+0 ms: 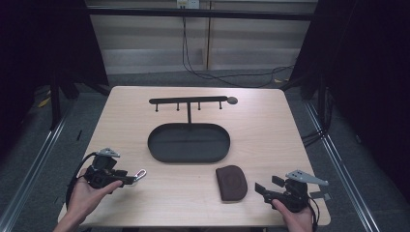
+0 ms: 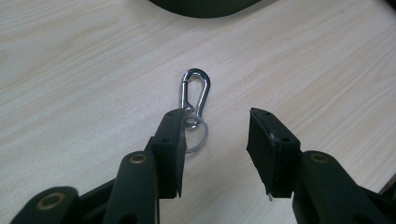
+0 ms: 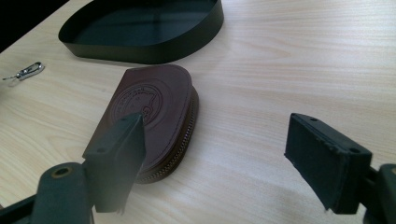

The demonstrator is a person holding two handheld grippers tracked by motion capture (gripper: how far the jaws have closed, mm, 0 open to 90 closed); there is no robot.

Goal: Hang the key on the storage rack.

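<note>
Left hand-held gripper (image 2: 215, 135) hovering with jaws parted, gripping nothing, its one pad (image 2: 170, 140) lying just over the key ring of the carabiner clip (image 2: 195, 95), the other pad well off to the side. Right hand-held gripper (image 3: 219, 154) likewise spread wide and empty, pointing at the brown leather coin pouch (image 3: 154, 107), one jaw overlapping the pouch's near edge, contact impossible to judge.

Taking the black oval tray (image 1: 188, 157) as landmark: clip lying flat on the bench (image 1: 261, 121) at the near left of the tray, pouch lying flat at its near right, just beside the rim; black peg rack (image 1: 188, 100) standing behind the tray.

Judging handling: clip looking light, rigid, smooth metal, so likely slipping or skating on the wood; best pinching across the straight sides of the snap body, not the loose ring, which would swivel. Pouch looking soft, slightly padded, grippy leather, zip along the curved edge; best pinching across a thin edge.

Left gripper view showing the ring and spring gate clearly, mere glints from above. Right gripper view giving the embossed round emblem and zip teeth. High view alone giving the rack and both hands.
</note>
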